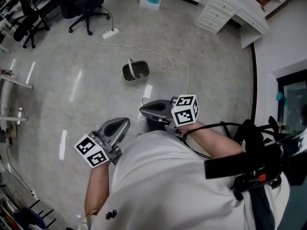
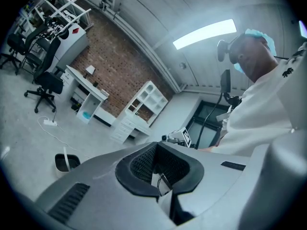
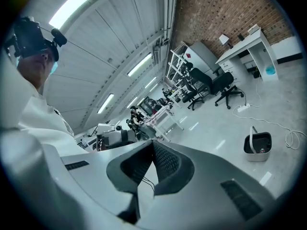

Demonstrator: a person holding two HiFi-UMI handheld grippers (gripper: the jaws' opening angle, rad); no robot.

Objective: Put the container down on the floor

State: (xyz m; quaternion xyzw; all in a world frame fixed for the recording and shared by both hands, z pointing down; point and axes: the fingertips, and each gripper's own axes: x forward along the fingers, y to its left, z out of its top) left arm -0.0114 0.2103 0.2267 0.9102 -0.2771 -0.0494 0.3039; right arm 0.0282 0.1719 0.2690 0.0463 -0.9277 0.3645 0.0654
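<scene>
On floor (image 1: pixel 86 95), container (image 1: pixel 135 72); left gripper (image 1: pixel 123 122) jaws seemingly together, right gripper (image 1: pixel 144 110) jaws closed, both empty.

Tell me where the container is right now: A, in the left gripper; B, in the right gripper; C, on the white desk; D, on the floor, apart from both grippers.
D: the container stands on the floor, well clear of the left gripper and the right gripper, both shut on nothing.
</scene>
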